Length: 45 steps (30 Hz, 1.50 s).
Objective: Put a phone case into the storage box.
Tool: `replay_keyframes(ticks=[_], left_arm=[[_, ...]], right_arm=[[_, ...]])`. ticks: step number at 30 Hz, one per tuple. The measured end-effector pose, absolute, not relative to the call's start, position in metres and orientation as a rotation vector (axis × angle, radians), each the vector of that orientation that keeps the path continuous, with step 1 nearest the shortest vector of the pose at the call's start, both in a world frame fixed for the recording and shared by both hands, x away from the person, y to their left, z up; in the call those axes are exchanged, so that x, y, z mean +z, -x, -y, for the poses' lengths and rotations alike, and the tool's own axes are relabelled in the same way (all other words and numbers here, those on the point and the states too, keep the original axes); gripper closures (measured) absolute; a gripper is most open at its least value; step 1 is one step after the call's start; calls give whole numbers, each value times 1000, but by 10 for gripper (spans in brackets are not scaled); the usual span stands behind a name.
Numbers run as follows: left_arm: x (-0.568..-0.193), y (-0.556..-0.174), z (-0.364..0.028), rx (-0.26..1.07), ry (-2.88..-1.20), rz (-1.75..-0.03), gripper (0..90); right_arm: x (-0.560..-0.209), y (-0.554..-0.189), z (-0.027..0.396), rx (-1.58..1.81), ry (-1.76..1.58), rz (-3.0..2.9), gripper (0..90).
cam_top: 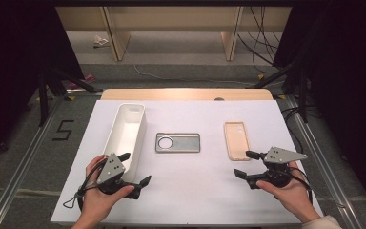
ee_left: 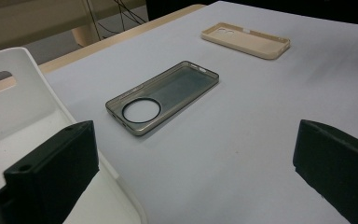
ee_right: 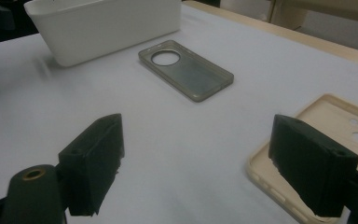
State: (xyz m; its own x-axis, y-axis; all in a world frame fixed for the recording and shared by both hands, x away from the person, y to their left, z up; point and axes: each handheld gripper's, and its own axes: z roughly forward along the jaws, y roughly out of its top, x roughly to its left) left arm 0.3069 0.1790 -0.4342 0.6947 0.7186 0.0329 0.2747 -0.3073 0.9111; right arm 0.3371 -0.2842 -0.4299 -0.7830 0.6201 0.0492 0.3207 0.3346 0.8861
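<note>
The grey phone case (cam_top: 177, 142) lay flat at the middle of the white table sheet (cam_top: 195, 191), hollow side up, its round camera opening toward the white bin (cam_top: 126, 138). We saw that long bin just to its left in the high view, and the beige phone case (cam_top: 237, 140) well apart to its right, also hollow side up. In our left hand (cam_top: 97, 200) the left gripper (cam_top: 134, 168) sat near the bin's near end, jaws spread wide with nothing between them; in the left gripper view one jaw stood over the bin's rim and the other over bare sheet, with the grey case ahead between them. In our right hand (cam_top: 290, 188) the right gripper (cam_top: 246, 163) was likewise wide open and empty, just beside the beige case's near end. In the right gripper view, one jaw hung over that case's edge; whether it touched we could not tell.
</note>
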Motion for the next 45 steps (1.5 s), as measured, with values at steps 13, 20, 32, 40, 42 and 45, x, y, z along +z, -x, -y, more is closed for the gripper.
replay_keyframes(ticks=[13, 20, 32, 40, 42, 45], left_arm=[[-435, -307, -178, 540, -1889, -776, 0], [-433, -306, -177, 552, -1888, -767, 0], [-432, -304, -180, 550, -1878, -774, 0], [-432, -303, -179, 544, -1882, -772, 0], [-432, -303, -180, 544, -1880, -773, 0], [-432, -303, -180, 542, -1875, -778, 0]], right_arm=[[-426, -343, 282, 1453, -847, -2289, 463], [-421, -377, 251, 1358, -794, -2375, 898], [-434, -459, 192, 1140, -808, -2455, 900], [-454, -510, 160, 1031, -894, -2485, 900], [-456, -513, 158, 1021, -897, -2490, 900], [-462, -527, 148, 976, -913, -2509, 900]])
